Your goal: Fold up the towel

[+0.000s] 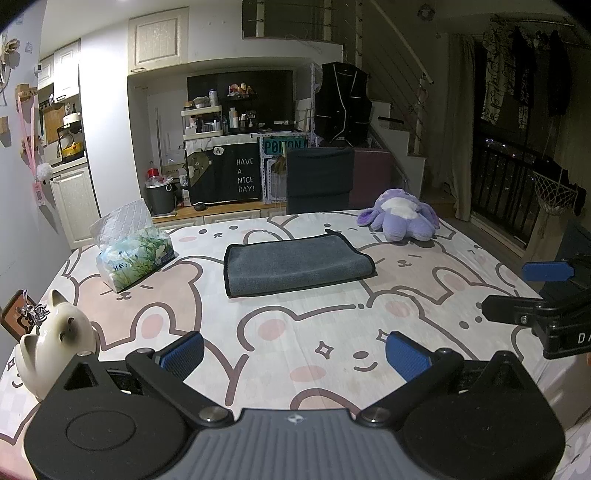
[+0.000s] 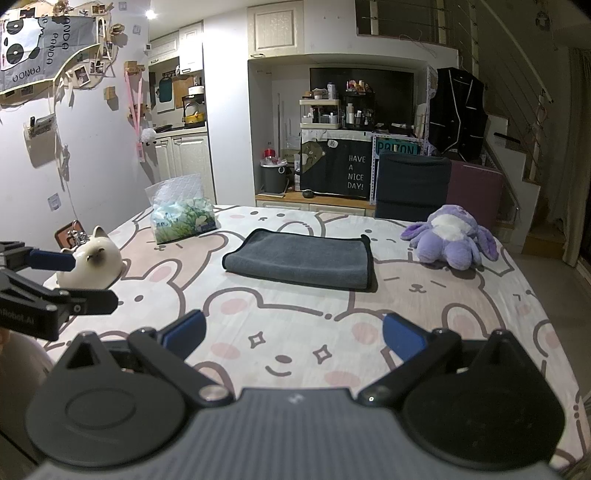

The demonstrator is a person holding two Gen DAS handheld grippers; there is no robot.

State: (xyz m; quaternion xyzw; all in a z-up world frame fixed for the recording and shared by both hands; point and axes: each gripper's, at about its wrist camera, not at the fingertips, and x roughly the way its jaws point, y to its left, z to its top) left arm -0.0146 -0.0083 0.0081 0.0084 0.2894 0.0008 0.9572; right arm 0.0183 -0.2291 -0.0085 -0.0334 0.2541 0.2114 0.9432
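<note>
Worktop (image 1: 332, 325), bear-print cover. Listed left to right: cat figurine (image 1: 55, 343); tissue pack (image 1: 136, 254); grey towel (image 1: 295, 264), folded flat at centre, untouched; purple plush (image 1: 400, 219). Left gripper (image 1: 293, 354) and right gripper (image 2: 293, 334) are held released, nothing grasped, near edge.

You get soft indoor light from above; a small bright ceiling lamp (image 2: 149, 14) shows at the top of the right wrist view. The tablecloth (image 1: 295, 332) looks bright and clear, and things on it cast only faint shadows. The right side of the room by the stairs (image 1: 402, 147) is dim and grainy. Both pictures bend at the edges, and the corners go black. Nothing looks smeared.
</note>
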